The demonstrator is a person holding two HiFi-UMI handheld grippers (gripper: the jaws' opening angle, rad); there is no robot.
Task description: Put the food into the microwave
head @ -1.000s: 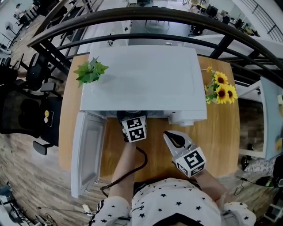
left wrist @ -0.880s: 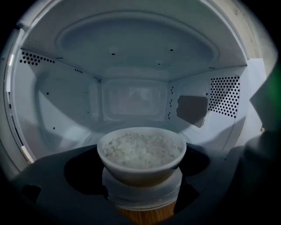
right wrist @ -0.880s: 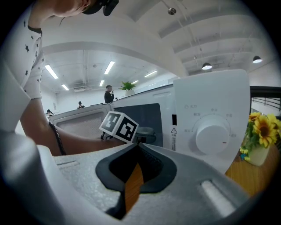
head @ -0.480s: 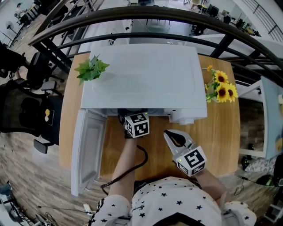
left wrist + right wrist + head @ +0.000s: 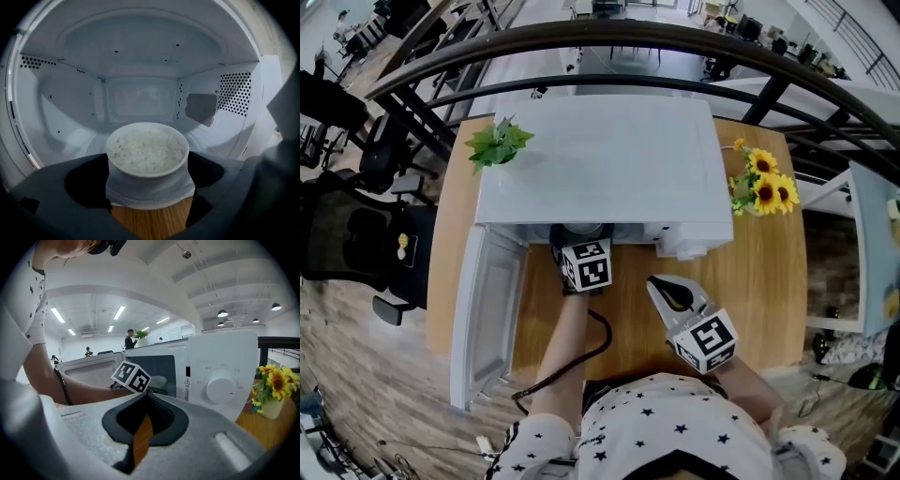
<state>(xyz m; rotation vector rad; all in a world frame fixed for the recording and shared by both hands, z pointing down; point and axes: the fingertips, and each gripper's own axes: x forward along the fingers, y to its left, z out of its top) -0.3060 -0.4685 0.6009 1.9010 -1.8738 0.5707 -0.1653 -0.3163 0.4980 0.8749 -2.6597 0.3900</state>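
Note:
A white bowl of rice (image 5: 147,152) sits between the dark jaws of my left gripper (image 5: 147,183), which is shut on it. The bowl hangs at the mouth of the white microwave (image 5: 600,159), above the wooden table edge, with the empty cavity (image 5: 140,103) straight ahead. In the head view my left gripper (image 5: 583,246) reaches under the microwave's front edge, and the bowl is mostly hidden there. My right gripper (image 5: 664,292) stays over the table in front of the control panel, shut with nothing in it; its tips (image 5: 147,397) touch.
The microwave door (image 5: 487,314) stands swung open to the left. A round dial (image 5: 221,386) is on the panel at the right. A green plant (image 5: 497,142) stands at the left of the microwave and a sunflower pot (image 5: 762,190) at its right on the wooden table (image 5: 769,272).
My left gripper has edged a little toward the microwave opening with the bowl. The right gripper has hardly moved.

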